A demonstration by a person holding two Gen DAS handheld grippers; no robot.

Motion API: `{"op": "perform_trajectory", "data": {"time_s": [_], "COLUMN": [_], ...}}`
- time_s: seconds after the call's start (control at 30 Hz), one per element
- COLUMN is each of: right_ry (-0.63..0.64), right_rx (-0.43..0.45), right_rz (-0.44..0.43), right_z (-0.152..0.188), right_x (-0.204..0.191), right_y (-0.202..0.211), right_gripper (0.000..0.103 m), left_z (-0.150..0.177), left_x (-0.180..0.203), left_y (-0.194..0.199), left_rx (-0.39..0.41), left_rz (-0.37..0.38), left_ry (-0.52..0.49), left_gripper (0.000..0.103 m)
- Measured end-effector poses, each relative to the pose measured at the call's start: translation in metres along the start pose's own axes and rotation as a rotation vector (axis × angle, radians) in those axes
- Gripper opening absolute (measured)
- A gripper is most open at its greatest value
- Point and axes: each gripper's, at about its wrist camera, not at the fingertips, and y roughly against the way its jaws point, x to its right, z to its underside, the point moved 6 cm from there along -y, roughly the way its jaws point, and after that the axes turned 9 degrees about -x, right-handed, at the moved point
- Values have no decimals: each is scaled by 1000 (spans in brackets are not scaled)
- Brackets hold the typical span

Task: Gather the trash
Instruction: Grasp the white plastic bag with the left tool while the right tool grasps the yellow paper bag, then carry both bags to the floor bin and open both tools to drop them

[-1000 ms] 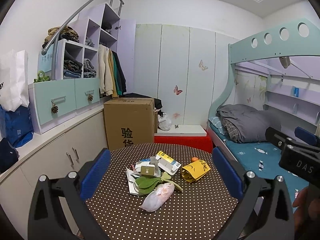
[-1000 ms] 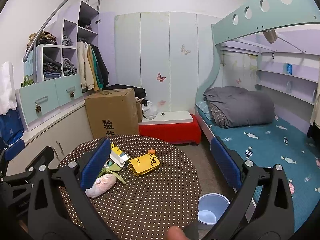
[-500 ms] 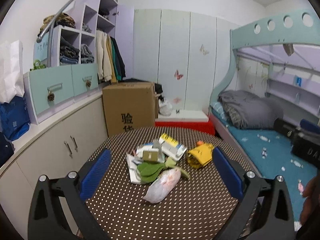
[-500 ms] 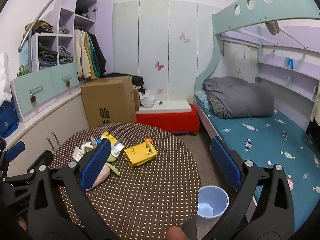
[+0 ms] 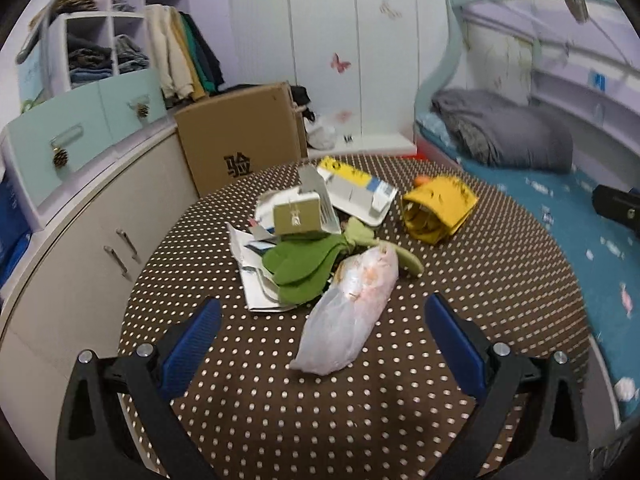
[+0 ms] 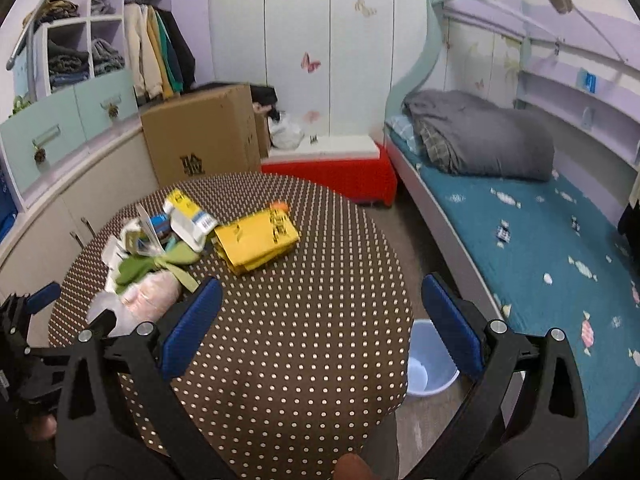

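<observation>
The left gripper (image 5: 320, 316) hung above the near part of the round polka-dot table (image 5: 500, 280) with its blue-padded fingers spread wide and nothing between them. A translucent plastic bag (image 5: 348, 320) lay just ahead of it, at the near end of the trash pile. Behind the bag lay green fabric pieces (image 5: 304, 264) on torn white paper (image 5: 256, 292), then a small olive box (image 5: 297, 219) and a flattened white carton with a yellow end (image 5: 356, 188). A yellow crumpled package (image 5: 440, 208) lay apart to the right. The right gripper (image 6: 320, 312) was likewise spread and empty, over the table's right side. A pale blue bin (image 6: 430, 364) stood on the floor beside the table, below its edge, near the bed (image 6: 540, 232).
</observation>
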Motion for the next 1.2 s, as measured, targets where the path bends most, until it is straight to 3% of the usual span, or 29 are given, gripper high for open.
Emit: {"op": "perform_trajectory", "data": {"time_s": [0.2, 0.27, 0.3, 0.43, 0.77, 1.03, 1.2], "right_ry": [-8, -9, -8, -5, 81, 365, 463], "right_rx": [-66, -88, -93, -139, -217, -320, -385], "right_rz": [-5, -11, -12, -20, -102, -155, -164], "right_z": [10, 10, 10, 6, -32, -56, -58], "right_x": [7, 7, 8, 4, -32, -79, -93], "right_y": [-29, -38, -41, -63, -117, -163, -189], "right_gripper": [97, 97, 97, 97, 97, 98, 98], "left_z": [-7, -7, -6, -2, -3, -16, -32], "left_x": [15, 20, 21, 25, 11, -2, 1], "left_y": [-41, -52, -56, -70, -59, -41, -24], "left_rx": [-71, -98, -107, -151, -159, -158, -124], "left_rz": [34, 52, 61, 110, 196, 257, 271], "left_ry": [-74, -85, -87, -70, 44, 120, 100], "left_gripper": [98, 83, 69, 39, 35, 35, 35]}}
